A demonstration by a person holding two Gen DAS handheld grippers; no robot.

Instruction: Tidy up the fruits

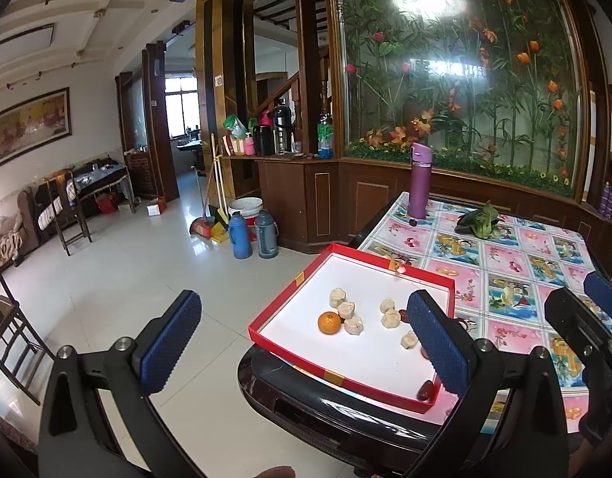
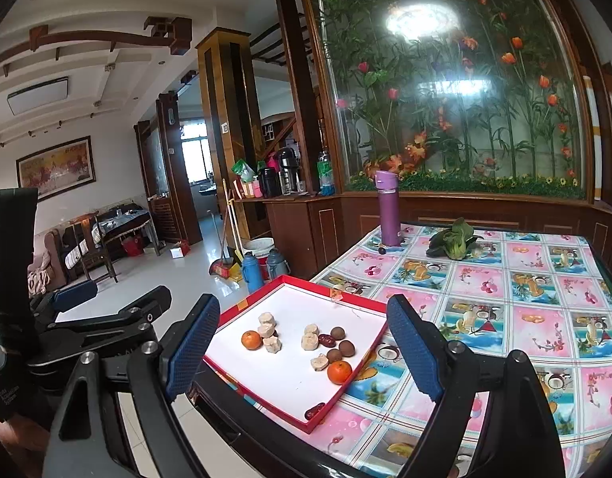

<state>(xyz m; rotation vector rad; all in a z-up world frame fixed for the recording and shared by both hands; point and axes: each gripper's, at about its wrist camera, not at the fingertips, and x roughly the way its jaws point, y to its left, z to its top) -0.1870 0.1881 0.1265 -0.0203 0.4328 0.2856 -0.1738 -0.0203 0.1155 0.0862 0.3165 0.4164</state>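
Observation:
A red tray (image 1: 290,290) (image 2: 242,306) with a white floor sits at the table's near-left corner. In it lie two oranges (image 2: 251,339) (image 2: 339,371), several beige fruit chunks (image 1: 346,310) (image 2: 267,328), three brown round fruits (image 2: 337,333) and red dates (image 2: 314,410) (image 1: 425,390). My left gripper (image 1: 304,348) hovers open in front of the tray, holding nothing. Its right finger hides part of the fruit. My right gripper (image 2: 304,348) is open too, just short of the tray's near side. Each wrist view catches the other gripper at its edge.
The table (image 2: 505,298) wears a pink and blue patterned cloth. A purple bottle (image 2: 388,209) and a leafy green vegetable (image 2: 453,243) stand at its far side. Beyond the left edge are tiled floor, two blue flasks (image 1: 240,239) and brooms.

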